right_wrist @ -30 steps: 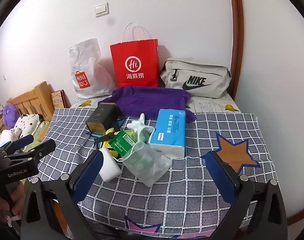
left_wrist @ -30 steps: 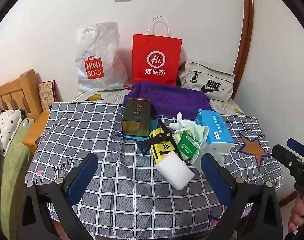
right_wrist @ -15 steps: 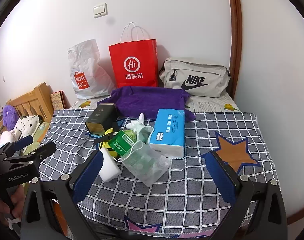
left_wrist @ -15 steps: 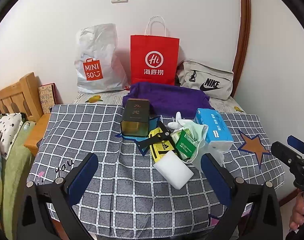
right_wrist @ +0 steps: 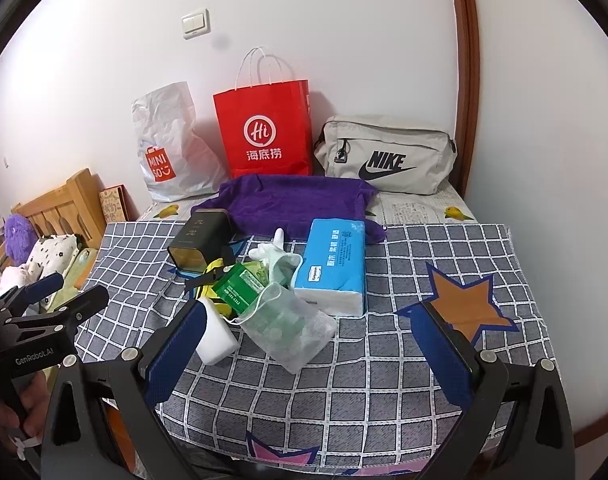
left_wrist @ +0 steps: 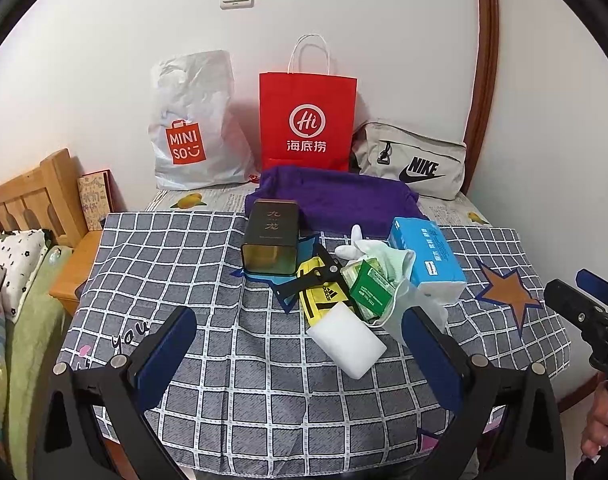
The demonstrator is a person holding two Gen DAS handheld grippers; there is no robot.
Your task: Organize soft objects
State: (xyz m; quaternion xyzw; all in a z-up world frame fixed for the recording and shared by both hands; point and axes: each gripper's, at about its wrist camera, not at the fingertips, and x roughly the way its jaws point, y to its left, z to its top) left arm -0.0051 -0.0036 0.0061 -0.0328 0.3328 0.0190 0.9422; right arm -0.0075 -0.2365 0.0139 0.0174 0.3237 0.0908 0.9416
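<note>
On the checked cloth (left_wrist: pixel 207 264), soft stuff sits piled by the tissue pack (right_wrist: pixel 332 264); left gripper (left_wrist: pixel 299 344) and right gripper (right_wrist: pixel 312 340) both gape wide, holding nothing.

Three bags (left_wrist: pixel 308 120), one tissue pack (left_wrist: pixel 426 256).

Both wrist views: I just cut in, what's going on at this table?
A person holds both grippers back at the near edge, jaws open, gripping nothing. The left gripper faces the white sponge block; the right gripper faces the mesh pouch. The pile, including the blue tissue pack and dark tin, lies jumbled on the checked cloth. Nothing looks sorted yet.
</note>
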